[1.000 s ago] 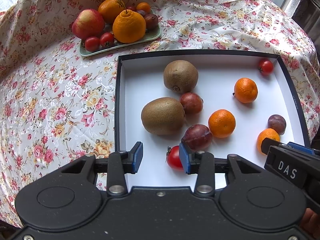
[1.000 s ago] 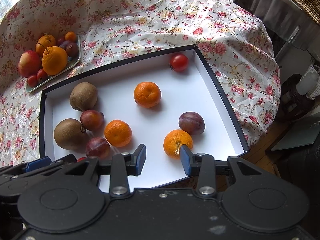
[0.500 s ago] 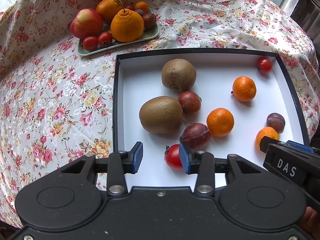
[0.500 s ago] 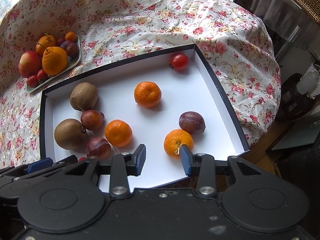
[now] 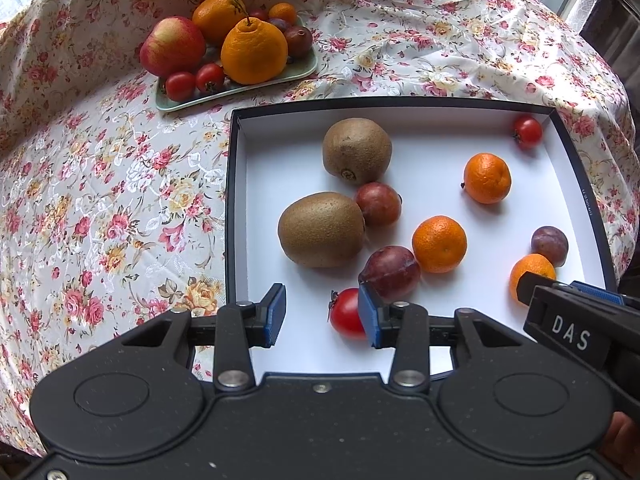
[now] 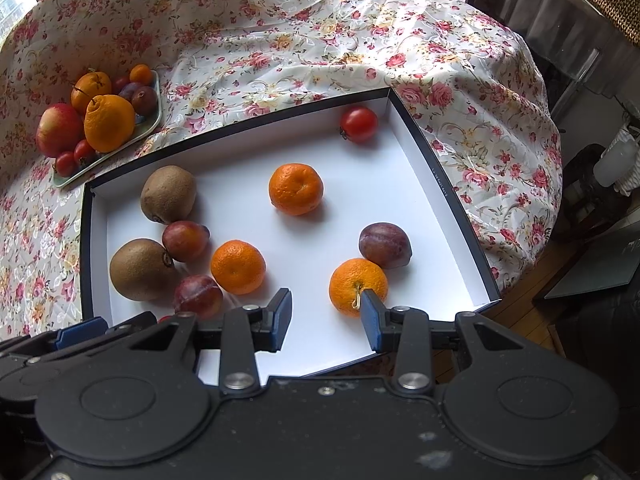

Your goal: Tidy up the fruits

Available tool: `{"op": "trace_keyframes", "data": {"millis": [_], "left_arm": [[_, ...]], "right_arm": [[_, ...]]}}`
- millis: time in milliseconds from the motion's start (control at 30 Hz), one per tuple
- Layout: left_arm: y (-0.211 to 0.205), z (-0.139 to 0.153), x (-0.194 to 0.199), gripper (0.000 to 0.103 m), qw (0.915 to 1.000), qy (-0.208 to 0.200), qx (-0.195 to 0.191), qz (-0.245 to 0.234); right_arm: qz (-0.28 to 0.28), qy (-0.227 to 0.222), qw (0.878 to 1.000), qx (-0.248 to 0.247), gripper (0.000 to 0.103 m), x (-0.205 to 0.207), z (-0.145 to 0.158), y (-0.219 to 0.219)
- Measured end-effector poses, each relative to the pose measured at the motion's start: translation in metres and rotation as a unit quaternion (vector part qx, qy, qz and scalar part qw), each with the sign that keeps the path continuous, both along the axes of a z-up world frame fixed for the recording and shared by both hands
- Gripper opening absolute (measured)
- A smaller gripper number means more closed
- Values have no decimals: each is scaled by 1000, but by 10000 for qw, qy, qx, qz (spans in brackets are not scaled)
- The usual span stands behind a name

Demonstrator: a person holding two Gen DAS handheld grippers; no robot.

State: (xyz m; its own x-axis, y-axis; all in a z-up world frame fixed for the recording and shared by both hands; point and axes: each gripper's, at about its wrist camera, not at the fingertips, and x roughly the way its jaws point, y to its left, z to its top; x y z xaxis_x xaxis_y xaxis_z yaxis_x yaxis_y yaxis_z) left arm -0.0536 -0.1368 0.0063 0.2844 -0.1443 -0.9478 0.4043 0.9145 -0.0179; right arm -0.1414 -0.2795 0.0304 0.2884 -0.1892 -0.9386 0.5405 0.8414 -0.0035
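A white box with a dark rim holds two kiwis, three mandarins, three plums and two cherry tomatoes. My left gripper is open and empty above the box's near edge, with a cherry tomato by its right finger. My right gripper is open and empty above the near edge, its right finger just in front of a mandarin.
A green plate on the floral cloth behind the box holds an apple, large oranges, cherry tomatoes and plums. The table edge falls off at the right, with floor and furniture beyond.
The left wrist view has shifted slightly: the plate and box sit a little lower and nearer. The right gripper has barely moved. Both stay open.
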Motion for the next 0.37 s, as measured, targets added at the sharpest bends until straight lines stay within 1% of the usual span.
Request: {"op": "trace_keyframes", "data": {"millis": [367], "left_arm": [[1,2,-1,50,10000,-43,9,7]], "right_arm": [[-27,-8,10000,11,40,0,0,2]]}}
